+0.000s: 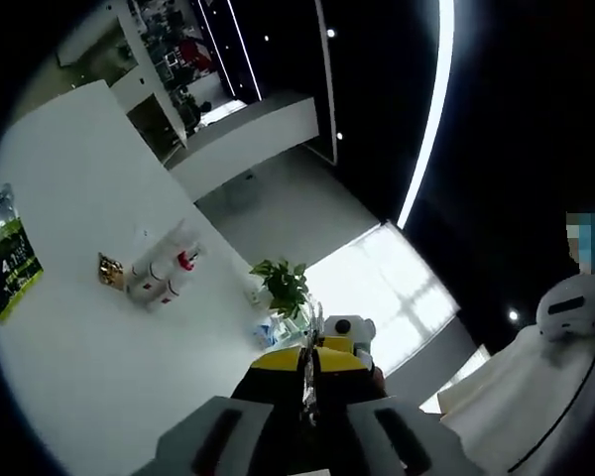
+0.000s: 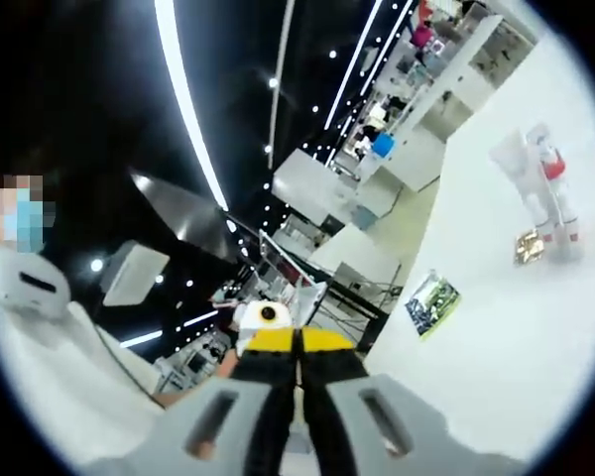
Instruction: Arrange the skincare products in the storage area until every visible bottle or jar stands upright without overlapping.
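A small cluster of white skincare bottles (image 1: pixel 164 273) with red parts lies on the white table (image 1: pixel 89 377) in the left gripper view, a gold-patterned item (image 1: pixel 109 270) beside it. My left gripper (image 1: pixel 310 365) is shut with nothing in it, well away from the cluster. In the right gripper view the same bottles (image 2: pixel 540 188) and the gold item (image 2: pixel 528 245) rest far off on the table (image 2: pixel 516 367). My right gripper (image 2: pixel 297 345) is shut and holds nothing, far from them.
A green leaflet (image 1: pixel 10 263) (image 2: pixel 433 300) lies flat on the table. A potted plant (image 1: pixel 283 283) stands near the table's edge. A person in white (image 1: pixel 565 347) (image 2: pixel 40 327) stands beside the table. Counters and shelves fill the dim room behind.
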A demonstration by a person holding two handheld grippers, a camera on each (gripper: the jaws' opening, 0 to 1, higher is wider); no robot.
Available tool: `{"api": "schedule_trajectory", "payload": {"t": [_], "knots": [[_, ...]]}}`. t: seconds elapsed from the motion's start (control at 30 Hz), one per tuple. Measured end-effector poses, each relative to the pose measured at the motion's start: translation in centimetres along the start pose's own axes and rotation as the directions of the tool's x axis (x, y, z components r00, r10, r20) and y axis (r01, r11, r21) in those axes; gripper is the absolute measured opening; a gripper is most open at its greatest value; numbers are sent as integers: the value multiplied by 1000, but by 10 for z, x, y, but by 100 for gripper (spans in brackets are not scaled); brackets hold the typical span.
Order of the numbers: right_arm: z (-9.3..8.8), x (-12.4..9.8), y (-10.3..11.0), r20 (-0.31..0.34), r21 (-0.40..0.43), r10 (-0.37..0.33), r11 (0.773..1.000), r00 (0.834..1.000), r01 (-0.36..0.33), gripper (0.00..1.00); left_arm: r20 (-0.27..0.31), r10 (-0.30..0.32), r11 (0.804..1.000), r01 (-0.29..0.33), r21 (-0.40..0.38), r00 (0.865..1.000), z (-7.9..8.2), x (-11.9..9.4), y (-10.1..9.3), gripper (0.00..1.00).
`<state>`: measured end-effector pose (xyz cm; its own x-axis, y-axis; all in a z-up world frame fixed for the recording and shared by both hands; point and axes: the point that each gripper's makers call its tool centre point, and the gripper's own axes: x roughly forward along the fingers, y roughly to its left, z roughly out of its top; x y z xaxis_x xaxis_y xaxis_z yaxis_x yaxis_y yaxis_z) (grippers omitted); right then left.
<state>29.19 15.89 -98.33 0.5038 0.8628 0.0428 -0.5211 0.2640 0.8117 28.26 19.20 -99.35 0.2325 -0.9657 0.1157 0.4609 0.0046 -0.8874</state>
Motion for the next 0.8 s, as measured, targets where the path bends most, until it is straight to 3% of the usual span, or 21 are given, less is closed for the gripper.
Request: {"api": "schedule_trajectory", "payload": {"t": [0.07, 0.37, 0.5, 0.6, 0.8], "knots": [[0, -1, -2, -2, -1, -3, 1000, 1000, 3, 0, -14, -25, 999, 24, -27, 1000, -2, 3, -3, 4], [-1, -10, -9, 14, -38, -41, 998, 999, 42, 3, -46, -22, 1000, 22, 0, 999, -9, 10, 3, 1], [4, -19, -19, 62, -69, -112, 991, 992, 116, 25, -50, -19, 999, 17, -40, 999, -9, 16, 12, 0], [3, -31, -22, 68, -101, -142, 984, 988, 149, 27, -51, -2, 998, -1, -58, 999, -5, 22, 25, 0], [0, -57, -39, 80, -199, -277, 937, 958, 287, 50, -84, 81, 991, -89, -102, 993, -1, 31, 63, 0]]}}
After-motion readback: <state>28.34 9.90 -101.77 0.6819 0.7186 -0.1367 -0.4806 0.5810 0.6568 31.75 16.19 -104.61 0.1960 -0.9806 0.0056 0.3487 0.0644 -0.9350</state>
